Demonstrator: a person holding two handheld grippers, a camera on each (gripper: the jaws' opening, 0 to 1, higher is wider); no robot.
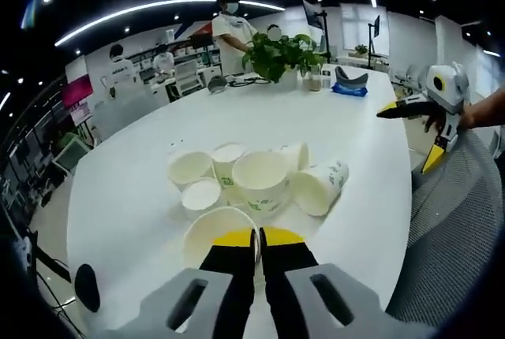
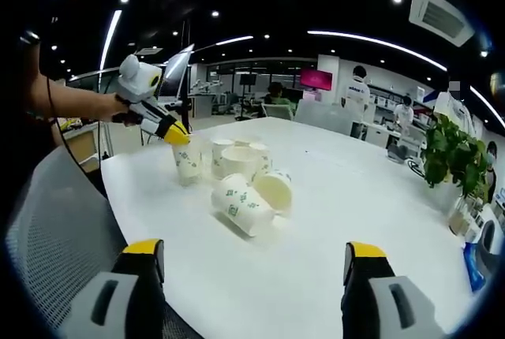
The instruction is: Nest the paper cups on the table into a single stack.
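Left gripper view: left gripper point(image 1: 258, 238) pinches a cup rim point(image 1: 225, 230) (jaws closed).

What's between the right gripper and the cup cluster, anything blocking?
Nothing visible. The right gripper is open, with bare white table between its fingers and the nearest tipped cup. The left gripper is at the cluster's far side, shut on an upright cup.

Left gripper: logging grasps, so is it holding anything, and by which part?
Yes. The left gripper is shut on the rim of the nearest upright paper cup. The right gripper is open, holding nothing.
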